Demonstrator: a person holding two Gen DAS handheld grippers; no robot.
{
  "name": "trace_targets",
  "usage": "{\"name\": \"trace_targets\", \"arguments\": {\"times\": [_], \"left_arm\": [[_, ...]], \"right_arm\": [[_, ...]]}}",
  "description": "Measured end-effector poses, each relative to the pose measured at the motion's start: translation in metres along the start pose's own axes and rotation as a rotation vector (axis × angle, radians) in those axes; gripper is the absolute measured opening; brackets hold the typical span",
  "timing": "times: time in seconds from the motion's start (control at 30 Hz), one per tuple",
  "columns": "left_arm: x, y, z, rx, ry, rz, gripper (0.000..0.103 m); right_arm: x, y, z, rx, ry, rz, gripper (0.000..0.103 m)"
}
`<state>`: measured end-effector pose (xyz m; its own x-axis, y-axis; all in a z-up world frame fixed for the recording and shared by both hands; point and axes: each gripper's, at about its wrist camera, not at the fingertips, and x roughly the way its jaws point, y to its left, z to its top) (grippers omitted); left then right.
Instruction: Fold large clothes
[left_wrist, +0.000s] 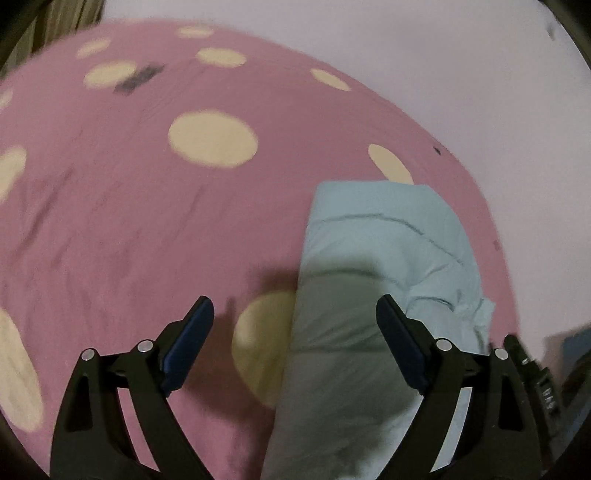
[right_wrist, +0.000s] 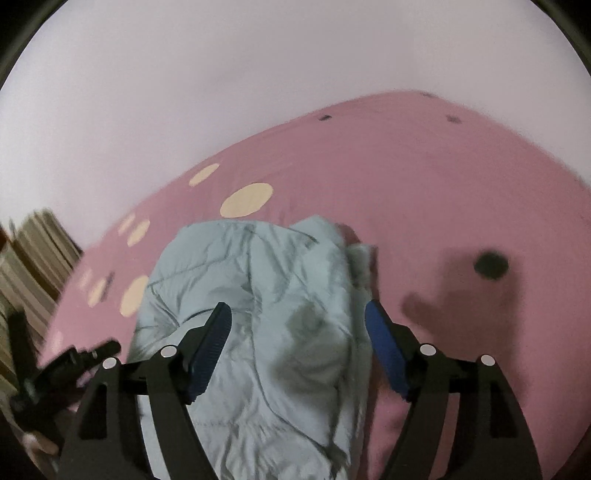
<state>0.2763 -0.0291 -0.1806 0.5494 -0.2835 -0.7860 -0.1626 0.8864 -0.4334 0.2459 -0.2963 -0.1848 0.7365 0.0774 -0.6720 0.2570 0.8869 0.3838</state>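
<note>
A pale blue garment (left_wrist: 373, 258) lies folded into a long strip on the pink bed sheet (left_wrist: 147, 221). My left gripper (left_wrist: 295, 310) is open above its near left edge, holding nothing. In the right wrist view the same garment (right_wrist: 258, 295) lies crumpled lengthwise under my right gripper (right_wrist: 297, 314), which is open and empty above it. The left gripper's black body (right_wrist: 62, 369) shows at the lower left of the right wrist view.
The pink sheet with cream dots (left_wrist: 212, 140) covers the bed. A pale wall (right_wrist: 221, 92) runs behind it. A dark spot (right_wrist: 491, 266) marks the sheet right of the garment. Striped curtain or bedding (right_wrist: 33, 258) stands at the far left.
</note>
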Motion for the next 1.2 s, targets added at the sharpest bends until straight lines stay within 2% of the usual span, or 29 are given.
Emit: {"name": "trace_targets", "arguments": {"times": [0.17, 0.37, 0.5, 0.57, 0.63, 0.73, 0.83, 1.03, 1.2], "left_arm": [[0.013, 0.006, -0.014, -0.035, 0.023, -0.034, 0.089], [0.027, 0.007, -0.015, -0.084, 0.045, -0.090, 0.091], [0.034, 0.006, -0.016, -0.074, 0.050, -0.106, 0.091], [0.037, 0.003, -0.017, -0.055, 0.052, -0.118, 0.082], [0.043, -0.002, -0.020, -0.053, 0.078, -0.157, 0.066], [0.050, -0.002, -0.020, -0.082, 0.102, -0.200, 0.055], [0.049, -0.008, -0.021, -0.052, 0.092, -0.194, 0.046], [0.038, -0.017, -0.020, -0.018, 0.061, -0.162, 0.034], [0.021, -0.022, -0.011, 0.004, 0.014, -0.117, 0.031]], "right_arm": [[0.016, -0.026, -0.019, 0.141, 0.067, 0.054, 0.074], [0.036, -0.040, -0.039, 0.259, 0.122, 0.118, 0.074], [0.038, -0.038, -0.048, 0.250, 0.125, 0.127, 0.074], [0.039, -0.038, -0.049, 0.243, 0.123, 0.126, 0.070], [0.045, -0.035, -0.047, 0.246, 0.131, 0.138, 0.060], [0.046, -0.039, -0.052, 0.276, 0.144, 0.179, 0.048], [0.052, -0.037, -0.058, 0.309, 0.153, 0.225, 0.036], [0.042, -0.028, -0.062, 0.295, 0.116, 0.236, 0.027], [0.034, -0.011, -0.063, 0.259, 0.096, 0.241, 0.024]]}}
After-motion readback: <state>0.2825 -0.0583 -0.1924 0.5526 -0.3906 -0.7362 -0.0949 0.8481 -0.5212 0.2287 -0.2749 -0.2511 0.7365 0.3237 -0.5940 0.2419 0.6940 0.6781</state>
